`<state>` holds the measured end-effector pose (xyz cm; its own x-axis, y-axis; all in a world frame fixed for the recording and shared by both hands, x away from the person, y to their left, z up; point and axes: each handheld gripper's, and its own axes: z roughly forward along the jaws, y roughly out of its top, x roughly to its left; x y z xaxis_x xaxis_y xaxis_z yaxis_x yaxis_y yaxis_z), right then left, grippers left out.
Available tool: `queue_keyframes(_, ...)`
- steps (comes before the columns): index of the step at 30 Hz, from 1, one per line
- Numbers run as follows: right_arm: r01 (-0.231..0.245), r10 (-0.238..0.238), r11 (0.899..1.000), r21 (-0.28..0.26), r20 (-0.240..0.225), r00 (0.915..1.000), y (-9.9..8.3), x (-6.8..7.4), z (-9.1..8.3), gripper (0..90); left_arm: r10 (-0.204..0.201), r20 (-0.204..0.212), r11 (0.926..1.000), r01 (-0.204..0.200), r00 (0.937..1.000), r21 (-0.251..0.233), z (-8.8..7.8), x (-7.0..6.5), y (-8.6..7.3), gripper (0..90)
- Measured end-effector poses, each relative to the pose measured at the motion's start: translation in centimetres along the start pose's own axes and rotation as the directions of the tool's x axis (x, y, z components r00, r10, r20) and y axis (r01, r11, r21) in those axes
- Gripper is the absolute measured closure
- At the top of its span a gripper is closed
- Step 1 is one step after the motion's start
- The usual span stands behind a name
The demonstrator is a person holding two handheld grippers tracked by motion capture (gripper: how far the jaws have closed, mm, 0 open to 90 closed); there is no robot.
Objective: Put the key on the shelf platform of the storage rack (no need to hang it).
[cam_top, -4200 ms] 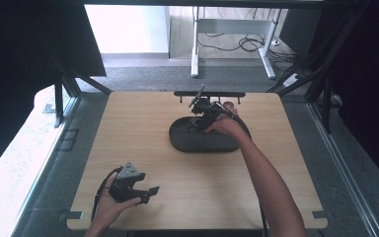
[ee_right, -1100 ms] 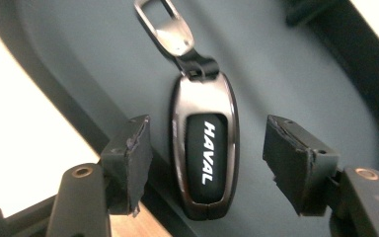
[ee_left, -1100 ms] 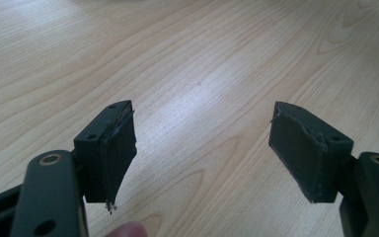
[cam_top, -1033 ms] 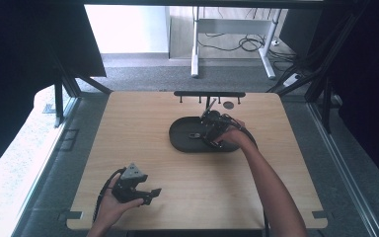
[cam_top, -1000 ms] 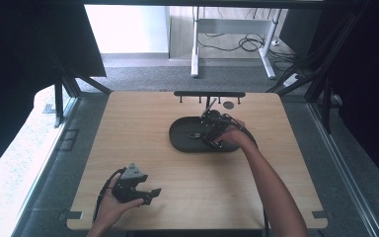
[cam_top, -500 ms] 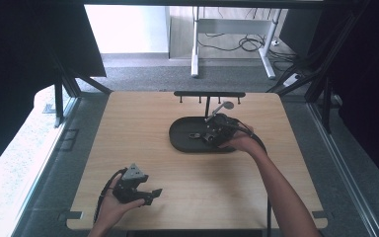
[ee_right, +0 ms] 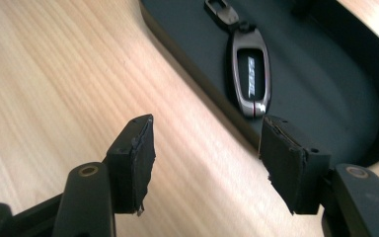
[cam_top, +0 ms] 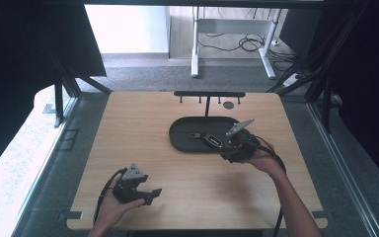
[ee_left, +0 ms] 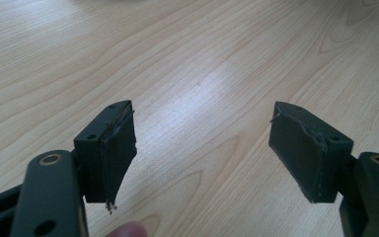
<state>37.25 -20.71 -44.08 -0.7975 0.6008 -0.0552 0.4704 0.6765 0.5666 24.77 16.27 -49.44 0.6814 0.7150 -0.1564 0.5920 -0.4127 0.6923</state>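
A dark key fob (ee_right: 250,74) with a silver rim and a small clasp (ee_right: 221,11) lies flat in the black oval tray (ee_right: 335,69). In the high view the key fob (cam_top: 212,140) sits right of the middle of the tray (cam_top: 185,136). My right gripper (cam_top: 225,147) hovers at the tray's near right rim. Its jaws stand open and hold nothing, and the right gripper (ee_right: 207,123) is just short of the fob. My left gripper (cam_top: 153,193) rests near the table's front left, and the left gripper (ee_left: 202,113) is open over bare wood.
A black rack (cam_top: 208,94) with small pegs stands behind the tray at the table's back edge, with a small round disc (cam_top: 228,104) beside it. The wooden table (cam_top: 128,128) is bare on its left half. A fingertip (ee_left: 126,229) shows under the left jaws.
My right gripper has drawn back from over the tray toward its near right rim, and the key fob now lies uncovered in the tray. The left gripper has barely moved.
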Motion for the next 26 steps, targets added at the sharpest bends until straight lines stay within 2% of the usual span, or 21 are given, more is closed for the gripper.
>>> queue_keyframes(7,-0.050,0.051,0.998,-0.040,0.022,0.9985,-4.8,0.7,-1.3,39.5,0.003,0.004,1.0000,-0.003,1.0000,0.009,0.2,-0.1,0.0,26.2)
queue_keyframes(15,-0.133,0.135,0.989,-0.070,0.022,0.9906,-10.2,1.3,-1.2,39.7,-0.003,0.001,0.9998,0.002,1.0000,0.020,0.6,-0.2,-0.1,26.2)
queue_keyframes(18,-0.144,0.146,0.986,-0.084,0.023,0.9889,-11.2,1.4,-1.0,39.7,-0.006,-0.001,0.9997,0.006,1.0000,0.023,0.6,-0.2,-0.1,26.2)
queue_keyframes(23,-0.149,0.152,0.984,-0.101,0.029,0.9879,-11.7,1.5,-0.9,39.5,-0.005,-0.002,0.9997,0.005,1.0000,0.023,0.6,-0.2,-0.1,26.3)
queue_keyframes(26,-0.148,0.154,0.985,-0.089,0.067,0.9858,-11.8,1.5,-0.7,37.8,-0.005,-0.002,0.9997,0.005,1.0000,0.024,0.7,-0.2,-0.1,26.2)
